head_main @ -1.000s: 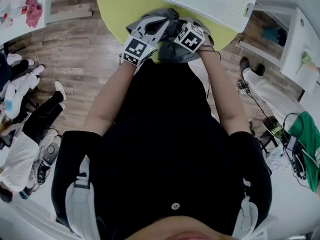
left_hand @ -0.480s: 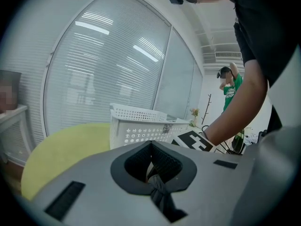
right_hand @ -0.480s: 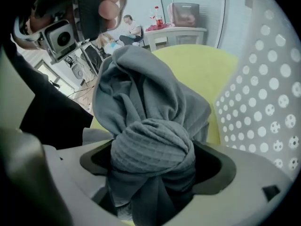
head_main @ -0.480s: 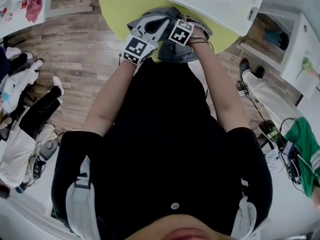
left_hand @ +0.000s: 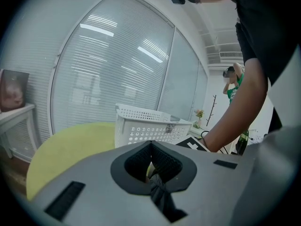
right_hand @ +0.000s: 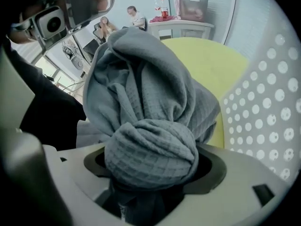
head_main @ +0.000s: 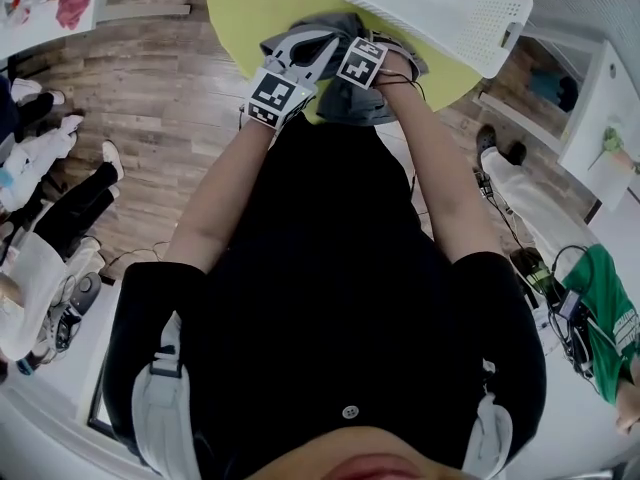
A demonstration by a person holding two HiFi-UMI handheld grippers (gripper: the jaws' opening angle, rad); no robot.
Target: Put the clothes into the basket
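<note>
**A:** Where's the cloth?

**B:** The grey garment (head_main: 362, 103) lies crumpled at the six o'clock edge of the yellow-green table (head_main: 250, 8), right in front of the person. Both grippers are on it.

**A:** And the grips?

**B:** The right gripper (right_hand: 150, 164) stands wide. Its jaws have just been closing, and a fat wad of the cloth fills the gap, pressed by both pads. The left gripper (left_hand: 151, 169) is closed tight on a thin dark twist of fabric.

**A:** Which way does it have to go?

**B:** The white basket (head_main: 430, 13) sits at about two o'clock from the heap, near it on the same table. The right hand is the nearer one. Between the two grips the cloth runs roughly nine to three; beyond that I can't make out a long axis.

**A:** Anything in the way?

**B:** Only the basket's near wall, I'd judge. The cloth has to rise over the rim, and loose folds could drag on it. The people (head_main: 60, 198) on the floor at nine o'clock are well apart.
</note>
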